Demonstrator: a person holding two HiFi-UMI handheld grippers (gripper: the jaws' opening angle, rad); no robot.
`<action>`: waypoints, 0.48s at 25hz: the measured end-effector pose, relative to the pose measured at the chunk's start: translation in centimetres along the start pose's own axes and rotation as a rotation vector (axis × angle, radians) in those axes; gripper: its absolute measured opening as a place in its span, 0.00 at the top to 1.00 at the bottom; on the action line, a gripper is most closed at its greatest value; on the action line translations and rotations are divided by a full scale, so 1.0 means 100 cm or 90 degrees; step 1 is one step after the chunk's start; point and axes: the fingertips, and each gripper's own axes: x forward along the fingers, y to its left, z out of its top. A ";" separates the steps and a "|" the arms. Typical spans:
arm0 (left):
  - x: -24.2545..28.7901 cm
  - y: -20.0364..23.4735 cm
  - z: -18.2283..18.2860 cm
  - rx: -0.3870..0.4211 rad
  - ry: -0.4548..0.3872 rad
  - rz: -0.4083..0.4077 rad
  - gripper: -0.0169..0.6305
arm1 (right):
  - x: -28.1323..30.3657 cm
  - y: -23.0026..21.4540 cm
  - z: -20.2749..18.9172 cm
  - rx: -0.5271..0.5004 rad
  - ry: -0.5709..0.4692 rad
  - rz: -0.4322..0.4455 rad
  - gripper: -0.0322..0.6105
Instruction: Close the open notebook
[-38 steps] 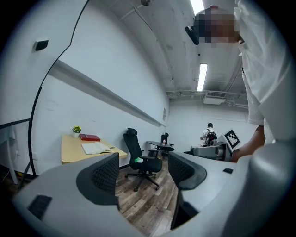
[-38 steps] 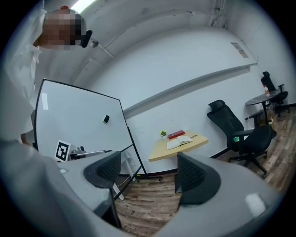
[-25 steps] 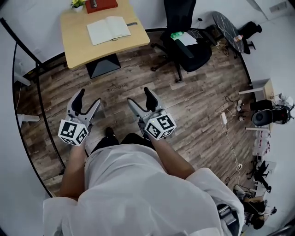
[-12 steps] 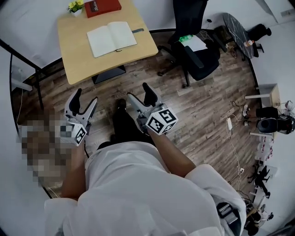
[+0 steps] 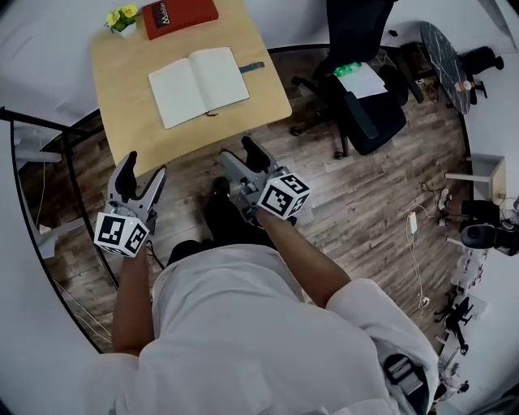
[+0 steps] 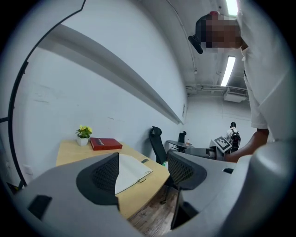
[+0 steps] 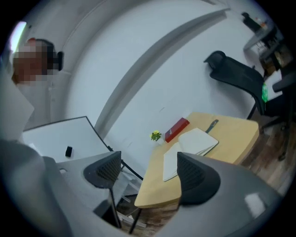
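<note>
Wood-plank floor (image 5: 349,203) fills the head view, with a light wooden surface (image 5: 122,113) at 11 o'clock from the person. The notebook (image 5: 199,85) lies open, pages up, near the centre of the surface. A red book (image 5: 180,14) lies at 12 o'clock from the notebook, at the far edge. A small potted plant (image 5: 122,18) stands at 9 o'clock from the red book. A black office chair (image 5: 369,105) stands on the floor at 3 o'clock from the surface. The left claw (image 5: 144,166) is released, jaws apart, gripping nothing. The right claw (image 5: 241,156) is likewise released and holds nothing. Both claws hang over the floor at 6 o'clock from the surface, well apart from the notebook.
</note>
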 end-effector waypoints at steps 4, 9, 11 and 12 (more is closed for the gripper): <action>0.026 0.018 0.006 -0.004 0.011 0.009 0.48 | 0.034 -0.034 0.005 0.197 -0.023 0.030 0.35; 0.044 0.042 0.007 -0.018 0.023 0.008 0.48 | 0.068 -0.071 -0.003 0.391 -0.073 0.044 0.36; 0.051 0.053 0.008 -0.018 0.032 -0.003 0.48 | 0.079 -0.088 -0.012 0.470 -0.103 0.039 0.36; 0.055 0.058 0.007 -0.022 0.034 -0.009 0.48 | 0.083 -0.095 -0.016 0.509 -0.119 0.037 0.36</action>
